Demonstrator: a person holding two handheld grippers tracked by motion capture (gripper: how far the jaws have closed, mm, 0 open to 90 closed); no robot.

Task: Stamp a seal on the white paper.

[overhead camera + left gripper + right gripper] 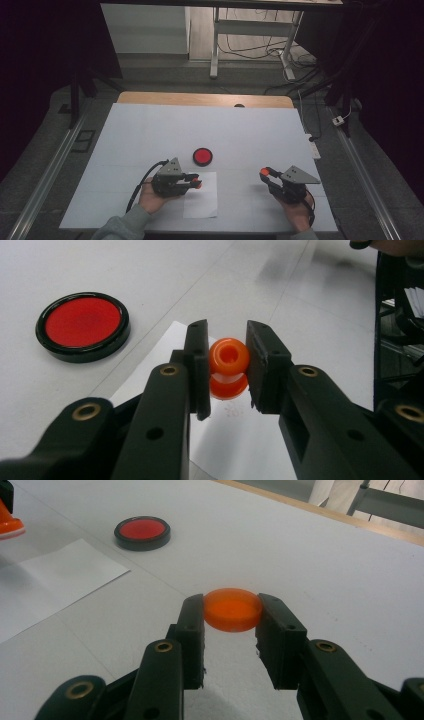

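My left gripper [227,371] pinches an orange stamp [228,367] above the white paper [201,200], my right gripper [231,617] clamps an orange cap [232,609], red ink pad [202,156] beyond.

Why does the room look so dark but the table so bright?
High view: light falls on the white table, the room's edges stay black. Left gripper view: the orange stamp is sharp, the far table blurs. Right gripper view: the orange cap glows evenly, without glare.
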